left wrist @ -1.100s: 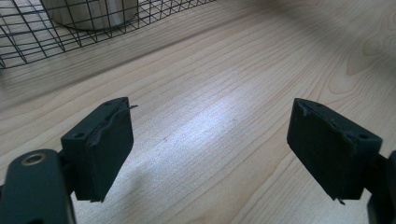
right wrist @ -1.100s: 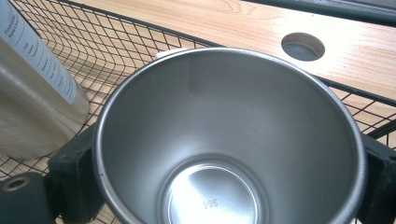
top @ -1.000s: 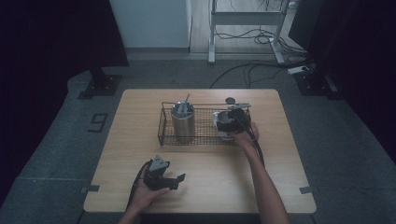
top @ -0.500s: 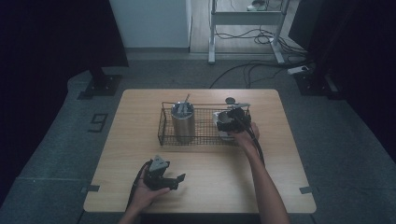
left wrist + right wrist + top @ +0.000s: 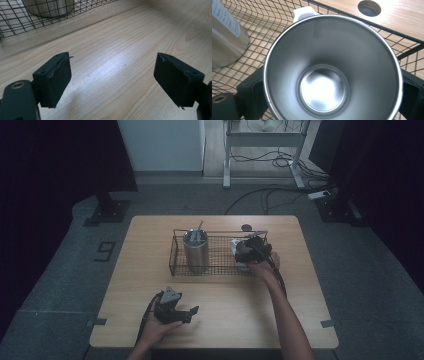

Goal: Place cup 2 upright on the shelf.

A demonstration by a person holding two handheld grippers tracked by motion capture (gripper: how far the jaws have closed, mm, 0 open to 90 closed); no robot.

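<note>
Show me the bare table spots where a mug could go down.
Widest bare wood is the table front, between basket and near edge, right of the left tongs. Narrower strips run left of and behind the basket. Crowded: inside the basket, with steel canister and steel mug.

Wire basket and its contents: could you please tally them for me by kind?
Wire basket: 1
Steel vessels: 2, the tall canister and the mug with a white handle
Total: 3
Something stands in the canister, but it is too small to count.
</note>
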